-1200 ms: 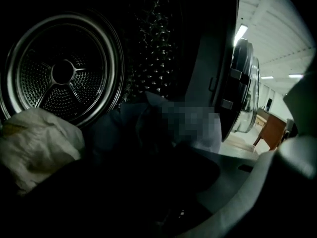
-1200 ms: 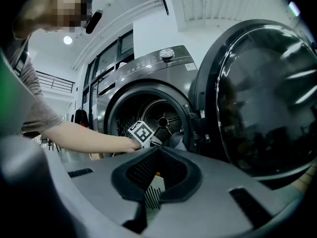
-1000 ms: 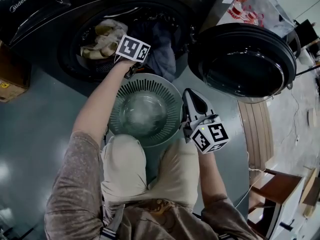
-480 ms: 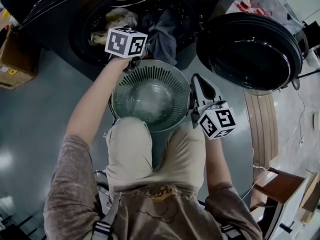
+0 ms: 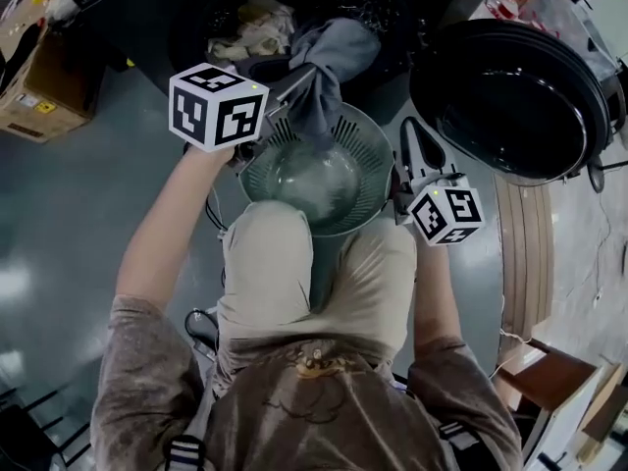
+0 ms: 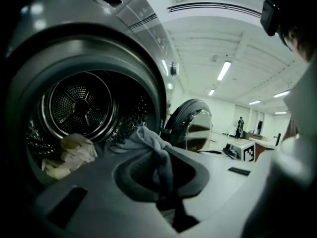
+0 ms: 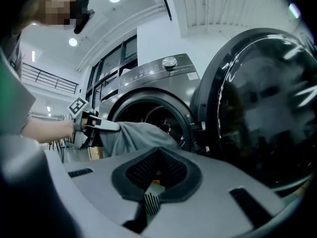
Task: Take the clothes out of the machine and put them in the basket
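The left claw (image 5: 289, 86) is pinched narrow on a fold of the grey garment (image 5: 334, 52), its jaws having just been closing with that cloth between them; the garment stretches from the mouth of the drum (image 6: 79, 105) to above the basket (image 5: 368, 150), so the grip near one edge looks meant for dragging it out; the basket stands on the floor right under the opening, probably to keep the carry short; cream clothes (image 5: 250, 37) lie inside the drum; the right claw (image 5: 410, 130), jaws together and empty, hangs beside the basket's rim, clear of the open door (image 5: 510, 96).
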